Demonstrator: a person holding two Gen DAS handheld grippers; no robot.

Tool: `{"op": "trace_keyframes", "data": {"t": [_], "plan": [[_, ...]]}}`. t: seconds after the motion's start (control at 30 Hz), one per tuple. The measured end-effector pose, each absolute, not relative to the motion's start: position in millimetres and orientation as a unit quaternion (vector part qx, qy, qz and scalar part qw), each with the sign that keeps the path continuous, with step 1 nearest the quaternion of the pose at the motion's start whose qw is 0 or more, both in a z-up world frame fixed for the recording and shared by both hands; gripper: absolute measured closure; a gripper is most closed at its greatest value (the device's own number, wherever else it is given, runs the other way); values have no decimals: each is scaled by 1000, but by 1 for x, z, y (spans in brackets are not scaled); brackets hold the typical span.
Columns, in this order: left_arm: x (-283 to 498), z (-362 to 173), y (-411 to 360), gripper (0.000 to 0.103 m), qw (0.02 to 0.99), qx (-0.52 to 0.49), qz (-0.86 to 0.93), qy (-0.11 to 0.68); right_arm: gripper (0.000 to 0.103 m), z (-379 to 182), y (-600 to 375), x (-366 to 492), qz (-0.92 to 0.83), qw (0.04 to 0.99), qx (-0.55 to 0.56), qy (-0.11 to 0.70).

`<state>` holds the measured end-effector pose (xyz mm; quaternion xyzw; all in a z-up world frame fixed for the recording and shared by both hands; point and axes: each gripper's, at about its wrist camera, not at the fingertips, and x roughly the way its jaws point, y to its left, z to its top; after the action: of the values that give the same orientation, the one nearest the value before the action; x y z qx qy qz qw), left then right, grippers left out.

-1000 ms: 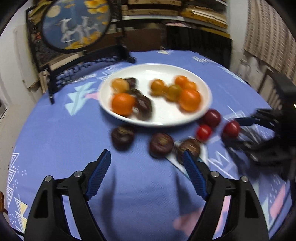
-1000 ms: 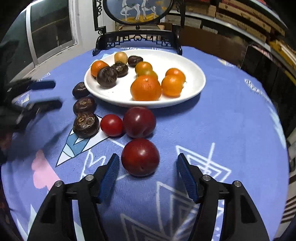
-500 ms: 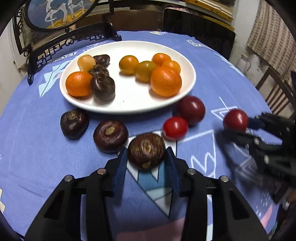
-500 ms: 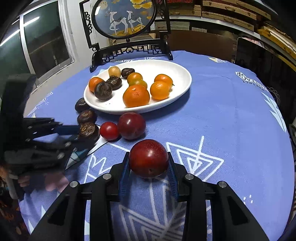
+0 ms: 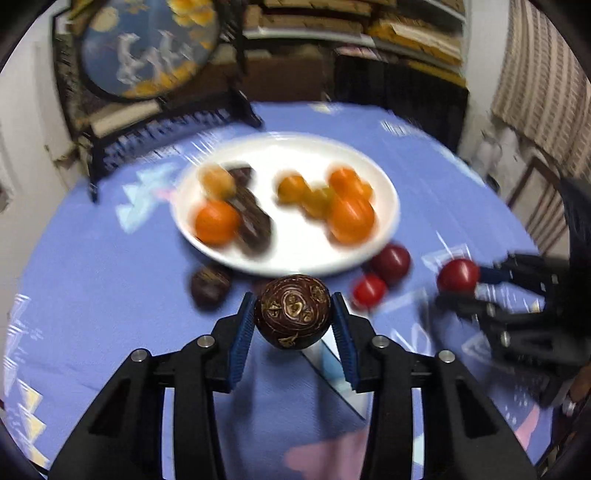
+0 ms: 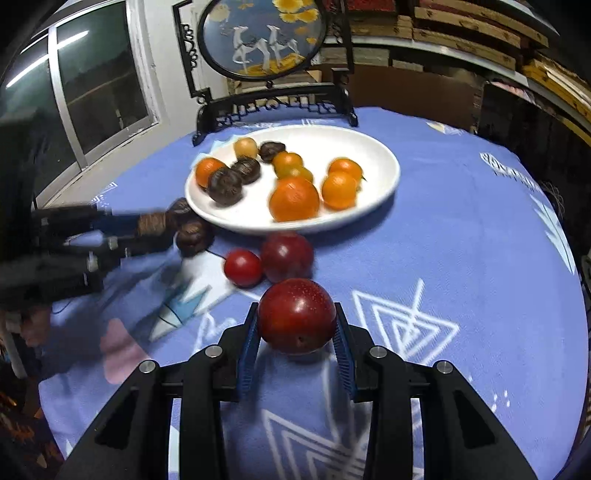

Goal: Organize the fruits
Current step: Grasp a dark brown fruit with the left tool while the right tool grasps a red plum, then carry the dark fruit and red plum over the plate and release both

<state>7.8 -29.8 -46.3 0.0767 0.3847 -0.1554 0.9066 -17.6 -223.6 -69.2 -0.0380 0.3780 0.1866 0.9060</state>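
My left gripper (image 5: 293, 325) is shut on a dark brown wrinkled fruit (image 5: 292, 311), lifted off the blue cloth just in front of the white plate (image 5: 384, 192). My right gripper (image 6: 295, 328) is shut on a dark red plum (image 6: 297, 314), also raised above the cloth. In the left wrist view the right gripper (image 5: 458, 284) shows at the right with the red plum (image 5: 457, 275). On the plate lie several oranges (image 6: 294, 198) and several brown fruits (image 6: 225, 186). Another plum (image 6: 287, 255), a small red tomato (image 6: 242, 267) and brown fruits (image 6: 194, 238) lie on the cloth before the plate.
A round table under a blue patterned cloth (image 6: 461, 236) holds everything. A black framed round picture on a stand (image 6: 264, 37) rises behind the plate. Shelves of stacked boards (image 6: 480, 33) and a window (image 6: 96, 85) lie beyond. A chair (image 5: 535, 199) stands at the table's right.
Both grippers closed on their fruit and lifted it off the cloth: the left on the brown fruit, the right on the plum. The left view swung back and is blurred now.
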Motion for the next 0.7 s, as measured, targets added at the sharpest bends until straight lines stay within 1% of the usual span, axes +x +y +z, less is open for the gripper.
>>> {"op": "trace_keyframes", "data": {"t": [0.2, 0.37, 0.5, 0.7], "plan": [[41, -3, -17, 63, 934, 83, -109, 331, 65, -19, -203, -1, 207, 925, -43, 315], [78, 25, -23, 63, 949, 70, -94, 294, 65, 22, -199, 28, 205, 943, -13, 260], [107, 24, -31, 63, 950, 63, -81, 294, 65, 37, -196, 56, 198, 950, 9, 240], [133, -8, -43, 63, 939, 61, -90, 326, 65, 28, -193, 85, 201, 949, 32, 242]]}}
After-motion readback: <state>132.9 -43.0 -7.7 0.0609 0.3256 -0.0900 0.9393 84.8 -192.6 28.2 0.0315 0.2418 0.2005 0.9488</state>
